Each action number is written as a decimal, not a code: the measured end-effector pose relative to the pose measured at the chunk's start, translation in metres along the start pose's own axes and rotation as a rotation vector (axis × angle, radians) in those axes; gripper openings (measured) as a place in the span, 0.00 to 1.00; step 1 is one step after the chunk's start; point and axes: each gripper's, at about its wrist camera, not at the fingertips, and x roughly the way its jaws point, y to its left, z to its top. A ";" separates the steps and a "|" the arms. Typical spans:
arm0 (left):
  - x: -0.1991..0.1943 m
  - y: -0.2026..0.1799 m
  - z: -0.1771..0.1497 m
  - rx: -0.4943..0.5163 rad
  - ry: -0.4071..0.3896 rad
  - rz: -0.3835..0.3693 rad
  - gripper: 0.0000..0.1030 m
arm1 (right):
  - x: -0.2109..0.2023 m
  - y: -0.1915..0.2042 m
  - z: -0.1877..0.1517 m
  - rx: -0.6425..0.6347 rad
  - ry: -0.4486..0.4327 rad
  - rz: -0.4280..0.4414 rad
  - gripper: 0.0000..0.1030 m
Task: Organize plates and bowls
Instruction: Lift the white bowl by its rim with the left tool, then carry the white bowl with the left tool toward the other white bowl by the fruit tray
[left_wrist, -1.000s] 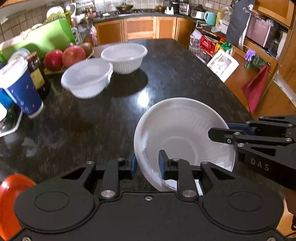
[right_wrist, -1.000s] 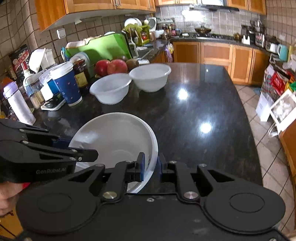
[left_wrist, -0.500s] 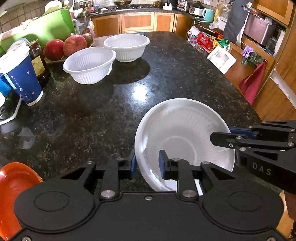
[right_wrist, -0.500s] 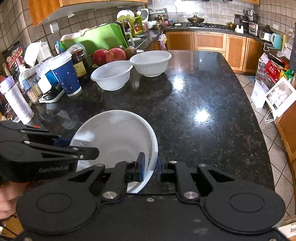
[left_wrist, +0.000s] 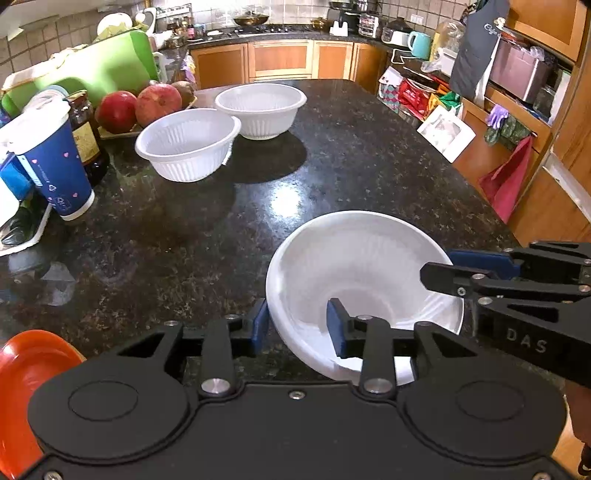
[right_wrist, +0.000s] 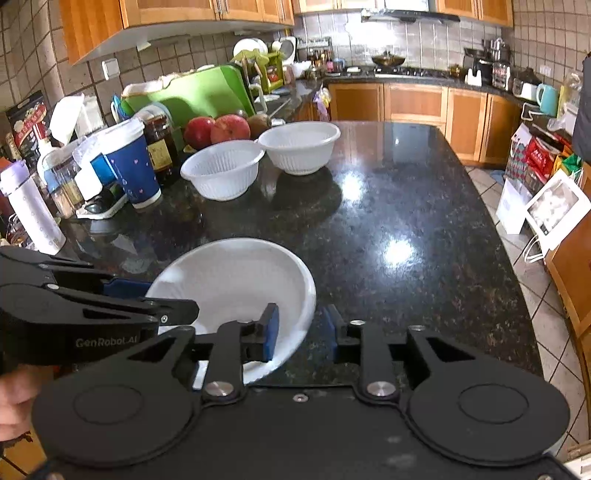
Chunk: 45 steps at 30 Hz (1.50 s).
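Two grippers, left gripper (left_wrist: 297, 326) and right gripper (right_wrist: 301, 330), are just opening off the near white bowl (left_wrist: 364, 280) sitting on the black counter (left_wrist: 332, 155), rim between parted jaws; next likely withdrawing toward two far bowls (left_wrist: 188, 144).

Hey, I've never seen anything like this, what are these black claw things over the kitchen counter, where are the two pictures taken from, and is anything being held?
No robot here: a person holds a hand-held two-finger gripper in each hand, and each carries a wide-angle camera looking along its fingers. One picture comes from the left gripper, the other from the right gripper; each also sees the other from the side.

Both straddle the rim of the near white bowl on the black counter. Their jaws have just been opening and the blue pads stand clear of the rim, so nothing is gripped.

Farther back sit two ribbed white bowls, a blue paper cup and red fruit. An orange plate shows at the left view's edge.
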 end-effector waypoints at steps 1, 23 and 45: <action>-0.001 0.000 0.000 0.001 -0.002 0.000 0.44 | -0.001 0.000 0.000 0.000 -0.006 0.000 0.29; -0.067 0.028 0.045 -0.002 -0.275 0.111 0.44 | -0.043 -0.009 0.059 -0.087 -0.242 -0.012 0.29; -0.009 0.051 0.204 0.010 -0.167 0.154 0.44 | 0.007 -0.070 0.252 -0.027 0.037 0.068 0.29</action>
